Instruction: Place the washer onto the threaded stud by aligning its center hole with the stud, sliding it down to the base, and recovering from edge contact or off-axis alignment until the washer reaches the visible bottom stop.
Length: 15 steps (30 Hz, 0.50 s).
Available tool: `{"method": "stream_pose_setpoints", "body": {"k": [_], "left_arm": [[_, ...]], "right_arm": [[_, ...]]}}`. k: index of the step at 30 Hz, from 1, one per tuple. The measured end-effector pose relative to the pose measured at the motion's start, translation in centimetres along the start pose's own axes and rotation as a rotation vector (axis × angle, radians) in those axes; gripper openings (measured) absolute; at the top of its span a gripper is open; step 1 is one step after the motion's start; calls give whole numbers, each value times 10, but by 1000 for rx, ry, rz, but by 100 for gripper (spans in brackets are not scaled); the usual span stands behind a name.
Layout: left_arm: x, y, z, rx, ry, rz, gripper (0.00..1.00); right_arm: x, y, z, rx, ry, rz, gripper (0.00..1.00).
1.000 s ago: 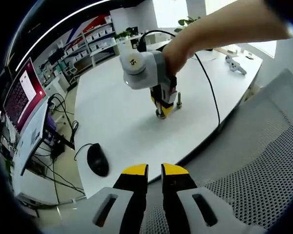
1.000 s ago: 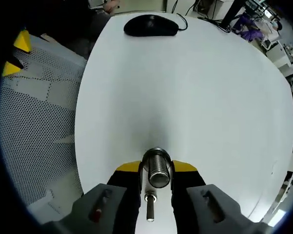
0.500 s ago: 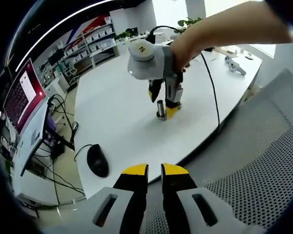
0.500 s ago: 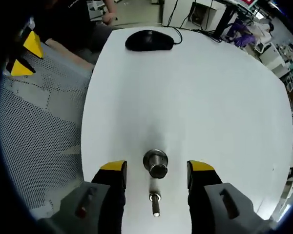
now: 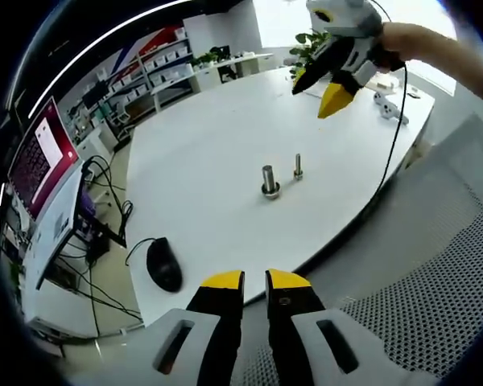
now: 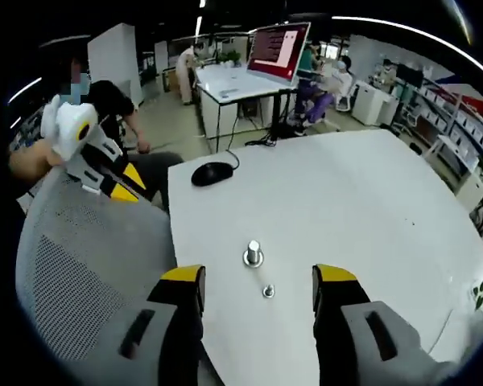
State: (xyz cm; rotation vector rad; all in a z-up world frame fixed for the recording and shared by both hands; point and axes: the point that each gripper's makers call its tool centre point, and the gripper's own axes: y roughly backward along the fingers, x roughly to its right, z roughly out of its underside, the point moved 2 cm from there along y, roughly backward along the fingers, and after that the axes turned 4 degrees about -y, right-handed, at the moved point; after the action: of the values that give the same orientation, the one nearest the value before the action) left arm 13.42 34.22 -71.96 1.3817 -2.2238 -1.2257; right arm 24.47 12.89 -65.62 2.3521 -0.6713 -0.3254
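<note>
A white surface (image 5: pixel 201 161) stands in an office with shelves, a monitor (image 6: pixel 278 47) and a mesh chair (image 6: pixel 72 265) at its edge. The right gripper (image 6: pixel 258 281) is held above the surface with its fingers (image 6: pixel 183 281) spread wide, nothing between them. Seen past them, the stud (image 6: pixel 253 253) stands upright on the surface, with a ring at its foot that looks like the washer (image 6: pixel 253 260), seated at the base. Just beside it stands a smaller bolt (image 6: pixel 268 290). A mouse (image 6: pixel 212 173) lies well apart near the far edge. The left gripper (image 5: pixel 254 283) hangs off the surface over the chair, its fingers (image 5: pixel 222 283) pressed nearly together and empty. From there the stud (image 5: pixel 269 180) and bolt (image 5: pixel 298 166) show mid-surface, with the right gripper (image 5: pixel 326 84) raised high beyond them.
</note>
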Motion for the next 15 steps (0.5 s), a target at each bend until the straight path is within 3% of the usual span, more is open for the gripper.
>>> {"method": "stream_pose_setpoints", "body": {"k": [5, 7, 13, 15], "left_arm": [[-3, 1, 0, 7, 11, -20, 9], [-4, 2, -1, 14, 14, -29, 9], [-10, 6, -6, 59, 44, -65, 9], [-10, 5, -5, 52, 45, -60, 9]], "right_arm": [[5, 44, 14, 166, -173, 37, 62], [1, 61, 27, 219, -190, 48, 63], [-10, 94, 55, 296, -210, 115, 65], [-10, 98, 65, 292, -219, 112, 66]]}}
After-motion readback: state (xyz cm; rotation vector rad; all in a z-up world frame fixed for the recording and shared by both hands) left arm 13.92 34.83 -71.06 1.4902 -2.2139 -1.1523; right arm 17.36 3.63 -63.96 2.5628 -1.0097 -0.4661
